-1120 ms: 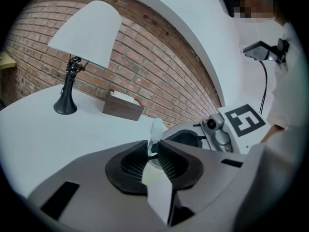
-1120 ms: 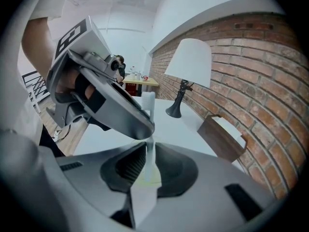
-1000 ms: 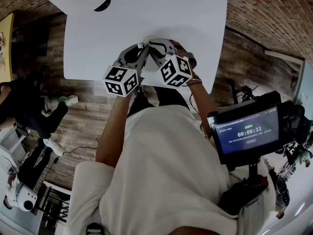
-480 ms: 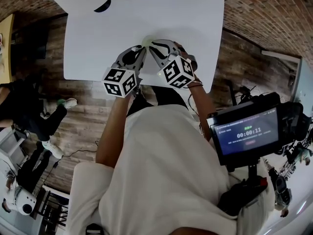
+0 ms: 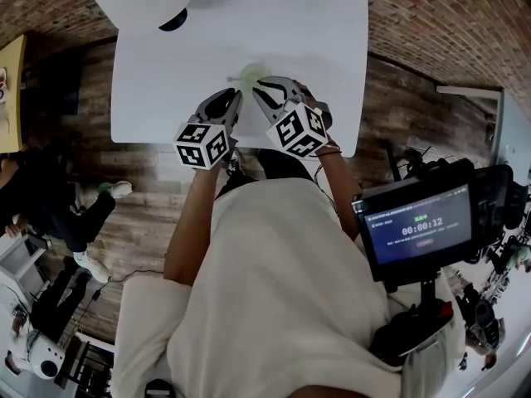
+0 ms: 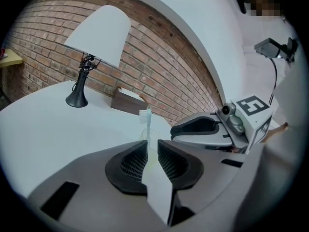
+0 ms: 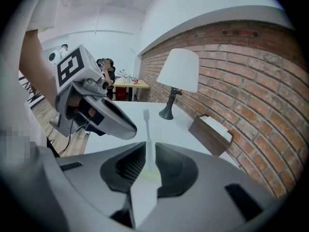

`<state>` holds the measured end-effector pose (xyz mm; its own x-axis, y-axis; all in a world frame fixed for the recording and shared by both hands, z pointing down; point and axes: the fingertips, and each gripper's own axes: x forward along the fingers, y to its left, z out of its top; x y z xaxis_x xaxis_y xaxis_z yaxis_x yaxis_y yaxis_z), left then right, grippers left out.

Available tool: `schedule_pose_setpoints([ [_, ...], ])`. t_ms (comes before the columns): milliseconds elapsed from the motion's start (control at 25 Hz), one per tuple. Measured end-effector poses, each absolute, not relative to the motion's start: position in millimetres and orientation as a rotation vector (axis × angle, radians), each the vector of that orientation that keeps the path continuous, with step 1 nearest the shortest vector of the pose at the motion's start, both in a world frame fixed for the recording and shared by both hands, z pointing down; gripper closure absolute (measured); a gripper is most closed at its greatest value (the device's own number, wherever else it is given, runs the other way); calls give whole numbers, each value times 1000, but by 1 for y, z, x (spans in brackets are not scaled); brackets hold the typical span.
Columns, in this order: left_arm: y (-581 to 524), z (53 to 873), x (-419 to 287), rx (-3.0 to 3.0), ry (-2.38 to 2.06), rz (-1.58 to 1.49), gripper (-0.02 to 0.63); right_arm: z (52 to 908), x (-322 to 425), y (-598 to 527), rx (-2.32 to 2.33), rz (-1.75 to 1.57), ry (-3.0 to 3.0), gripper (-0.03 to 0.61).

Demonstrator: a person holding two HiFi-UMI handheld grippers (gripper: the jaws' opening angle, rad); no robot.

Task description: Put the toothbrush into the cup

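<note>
Green cup holding toothbrush now clear of left gripper, right gripper.

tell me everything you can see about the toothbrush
The toothbrush is slim and pale, plastic by its look, with a small rectangular bristle head at the top. It stands nearly upright, head up, its lower end in the pale green cup on the white table. Neither the left gripper nor the right gripper touches it; it shows beyond their narrowly parted jaws.
</note>
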<state>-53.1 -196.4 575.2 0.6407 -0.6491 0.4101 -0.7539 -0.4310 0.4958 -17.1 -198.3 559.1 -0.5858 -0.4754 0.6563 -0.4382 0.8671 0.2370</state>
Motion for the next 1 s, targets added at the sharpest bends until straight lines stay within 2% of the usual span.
schedule_pose_setpoints([
  [840,-178,534,-59,2392,-1093,266,569,507,5,-185,999,45,-2325,532],
  [1000,-176,528,-58,2435,-1080,299,602,499,11,-185,1049,60,-2326,574],
])
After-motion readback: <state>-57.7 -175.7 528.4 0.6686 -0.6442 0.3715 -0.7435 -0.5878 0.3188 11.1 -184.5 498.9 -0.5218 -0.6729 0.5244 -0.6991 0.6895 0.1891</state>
